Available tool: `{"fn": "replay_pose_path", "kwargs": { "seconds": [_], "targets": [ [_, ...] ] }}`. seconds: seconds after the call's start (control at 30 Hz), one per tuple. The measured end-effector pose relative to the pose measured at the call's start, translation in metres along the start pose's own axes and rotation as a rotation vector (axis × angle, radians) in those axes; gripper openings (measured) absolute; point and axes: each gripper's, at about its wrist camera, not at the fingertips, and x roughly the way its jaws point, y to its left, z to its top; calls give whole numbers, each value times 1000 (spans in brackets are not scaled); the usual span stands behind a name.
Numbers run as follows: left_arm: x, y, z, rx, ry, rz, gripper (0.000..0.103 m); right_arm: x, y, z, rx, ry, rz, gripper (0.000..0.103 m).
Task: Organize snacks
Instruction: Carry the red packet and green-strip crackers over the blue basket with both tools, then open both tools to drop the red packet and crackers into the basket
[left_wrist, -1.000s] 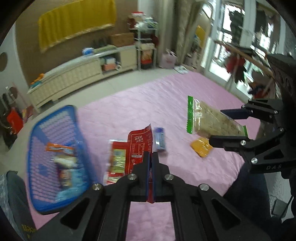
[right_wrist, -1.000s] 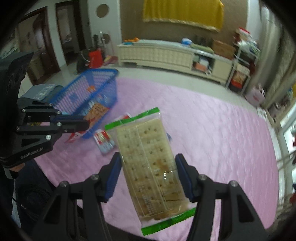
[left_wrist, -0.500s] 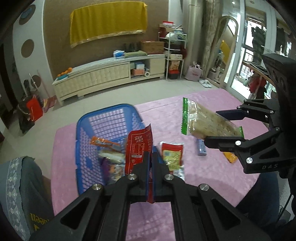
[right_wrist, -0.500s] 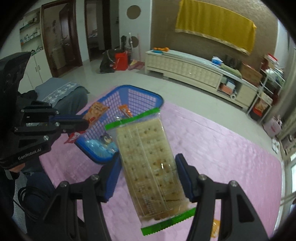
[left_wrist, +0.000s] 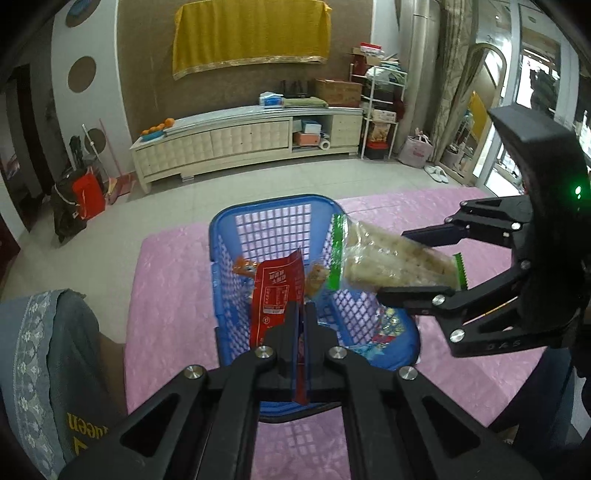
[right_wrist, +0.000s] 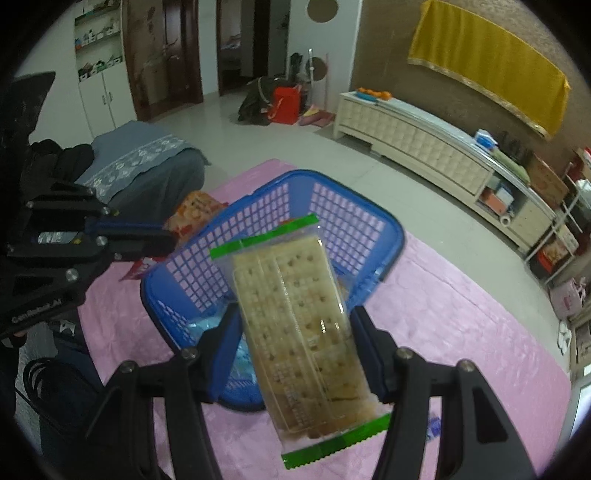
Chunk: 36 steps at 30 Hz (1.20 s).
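Both grippers are loaded. My left gripper (left_wrist: 301, 332) is clamped flat on the lower edge of a red snack packet (left_wrist: 277, 291), which stands up from the jaws. My right gripper (right_wrist: 295, 343) pinches a clear cracker pack with green end seals (right_wrist: 301, 325) across its width, so the pack's long axis runs forward along the fingers and out past them.

What matters for the drop is that the blue basket (left_wrist: 221, 236) lies directly below and ahead of both tools on the pink quilted mat (left_wrist: 173, 295). In the left wrist view the red packet hangs over the basket's middle, while the cracker pack's far green seal reaches in over the right wall. The left one looks nearer to a clean release, I judge.

Inside the basket I see an orange packet (left_wrist: 244, 266) near the far end and a blue-printed packet (left_wrist: 388, 325) by the near right corner; the rest is hidden behind my fingers.
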Motion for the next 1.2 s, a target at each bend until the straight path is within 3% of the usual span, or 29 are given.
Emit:
{"fn": "replay_pose_path", "kwargs": {
  "seconds": [0.43,0.47,0.5,0.57,0.63,0.93,1.07,1.2],
  "targets": [
    [5,17,-2,-28,2,9,2,37,19,9,-118,18,53,66],
    [4,15,-2,-28,4,10,2,38,21,8,-133,16,50,69],
    [4,14,-2,-28,5,11,2,39,22,8,-145,11,48,82],
    [4,12,-2,-29,7,10,2,33,26,3,-182,-32,26,98],
    [4,10,-2,-26,8,7,2,28,26,-1,-188,-51,24,101],
    [4,-1,1,-12,2,-23,2,11,1,-11,-48,-32,-20,103],
    [8,-10,5,-2,0,-43,2,-4,-4,-21,-21,-104,-131,103],
    [16,-17,9,1,3,-67,2,-5,-30,-24,141,-64,-93,103]
  ]
}}
